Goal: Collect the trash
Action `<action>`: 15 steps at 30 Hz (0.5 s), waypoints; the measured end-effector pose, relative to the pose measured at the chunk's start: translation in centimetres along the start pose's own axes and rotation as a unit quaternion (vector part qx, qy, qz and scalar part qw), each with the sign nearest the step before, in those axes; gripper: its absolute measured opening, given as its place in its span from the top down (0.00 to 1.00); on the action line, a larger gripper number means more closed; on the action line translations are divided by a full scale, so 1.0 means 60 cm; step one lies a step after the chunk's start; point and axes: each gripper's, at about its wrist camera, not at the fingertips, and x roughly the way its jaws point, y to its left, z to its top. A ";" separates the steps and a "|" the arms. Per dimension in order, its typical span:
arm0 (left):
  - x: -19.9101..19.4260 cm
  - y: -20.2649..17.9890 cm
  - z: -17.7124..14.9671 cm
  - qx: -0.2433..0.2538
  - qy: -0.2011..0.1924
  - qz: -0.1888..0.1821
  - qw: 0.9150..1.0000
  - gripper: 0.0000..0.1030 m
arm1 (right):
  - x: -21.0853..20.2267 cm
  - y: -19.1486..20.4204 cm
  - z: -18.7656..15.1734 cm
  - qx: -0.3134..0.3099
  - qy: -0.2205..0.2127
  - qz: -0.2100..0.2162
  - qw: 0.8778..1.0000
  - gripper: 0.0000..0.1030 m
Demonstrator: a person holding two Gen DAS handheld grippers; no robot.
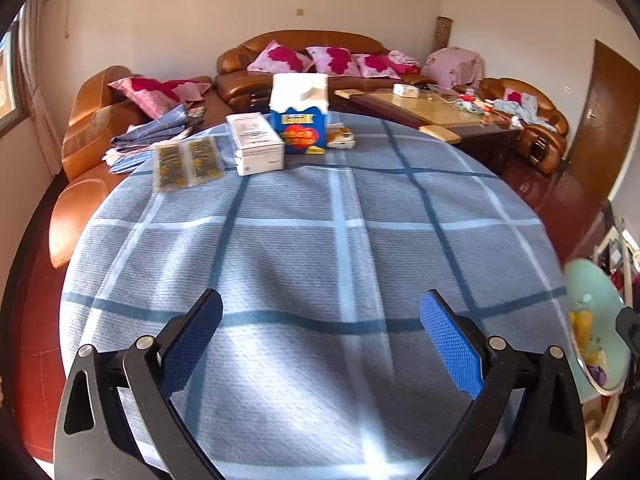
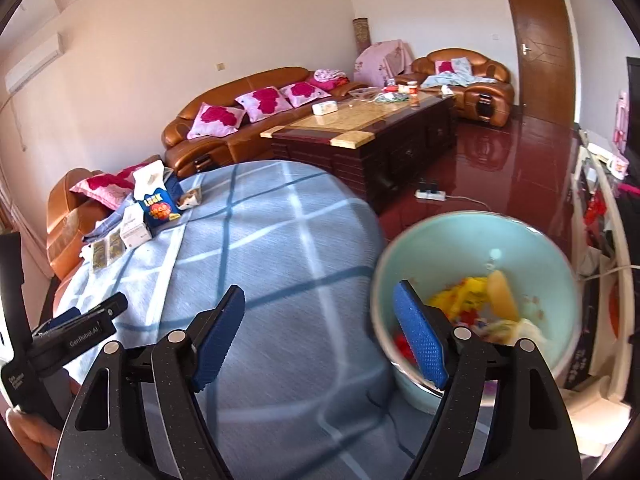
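Note:
A pale green bin (image 2: 460, 240) stands at the table's right edge, holding yellow and red wrappers (image 2: 468, 300) and other trash. It also shows blurred in the left wrist view (image 1: 596, 320). My right gripper (image 2: 320, 332) is open and empty, its right finger over the bin's near rim. My left gripper (image 1: 320, 336) is open and empty above the blue checked tablecloth (image 1: 320, 220). At the table's far side lie two clear packets (image 1: 188, 164), a white box (image 1: 258, 142), a blue tissue box (image 1: 300, 120) and a small pack (image 1: 340, 138).
Brown leather sofas (image 1: 304, 52) with pink cushions stand behind the table. A dark coffee table (image 2: 360, 136) with clutter stands to the right. A power strip (image 2: 430, 194) lies on the red floor. A white rack (image 2: 600, 220) is at far right.

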 end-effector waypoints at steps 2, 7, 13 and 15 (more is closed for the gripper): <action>-0.014 -0.020 -0.010 0.014 -0.003 -0.011 1.000 0.06 | -0.019 -0.019 -0.007 0.003 -0.001 -0.014 1.000 0.22; -0.049 -0.072 -0.037 0.049 -0.002 -0.041 0.998 0.06 | -0.069 -0.064 -0.025 0.016 -0.002 -0.041 0.999 0.18; -0.076 -0.122 -0.082 0.080 0.026 -0.083 0.993 0.06 | -0.115 -0.109 -0.053 0.027 0.020 -0.055 0.998 0.18; -0.088 -0.143 -0.101 0.099 0.030 -0.095 0.990 0.06 | -0.133 -0.122 -0.063 0.029 0.023 -0.059 0.998 0.18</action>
